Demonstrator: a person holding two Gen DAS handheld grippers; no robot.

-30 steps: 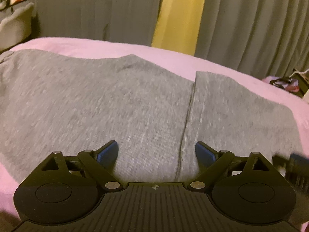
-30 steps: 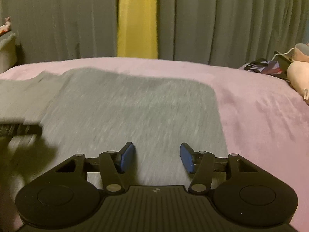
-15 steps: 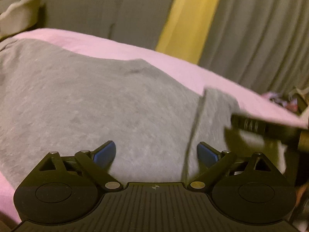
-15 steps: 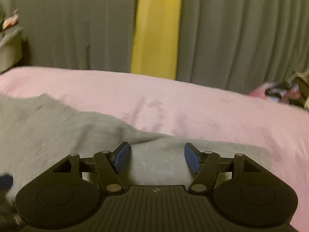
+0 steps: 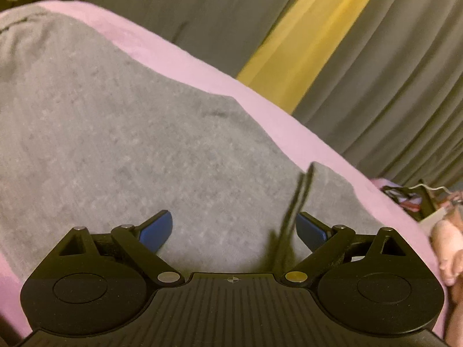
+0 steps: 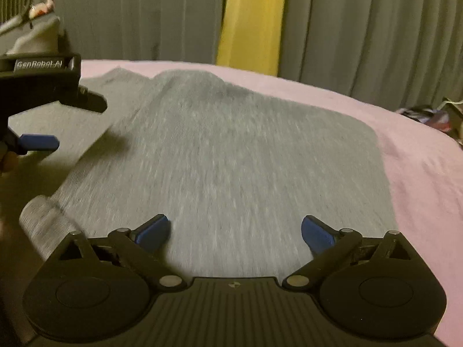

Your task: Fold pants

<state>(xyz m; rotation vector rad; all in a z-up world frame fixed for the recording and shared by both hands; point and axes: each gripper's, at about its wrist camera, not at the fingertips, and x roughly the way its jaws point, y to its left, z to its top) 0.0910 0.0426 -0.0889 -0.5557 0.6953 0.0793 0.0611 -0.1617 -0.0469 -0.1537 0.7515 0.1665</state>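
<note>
Grey pants (image 5: pixel 130 144) lie flat on a pink bed (image 5: pixel 179 60), partly folded, with a fold edge (image 5: pixel 301 196) running near the right finger. My left gripper (image 5: pixel 234 228) is open and empty, low over the grey cloth. In the right wrist view the folded grey pants (image 6: pixel 246 167) fill the middle, with a ribbed cuff (image 6: pixel 43 219) at lower left. My right gripper (image 6: pixel 234 231) is open and empty above the cloth. The left gripper also shows in the right wrist view (image 6: pixel 40 141) at the left edge.
Grey curtains (image 6: pixel 361 29) with a yellow strip (image 6: pixel 251 17) hang behind the bed. Clutter (image 6: pixel 428 115) lies at the bed's far right. A grey cushion (image 6: pixel 34 37) sits at the far left. A person's hand (image 5: pixel 451 248) is at the right edge.
The left gripper has tilted and shifted left over the pants. The right gripper pulled back from the far edge to over the folded part and its jaws have opened wider.
</note>
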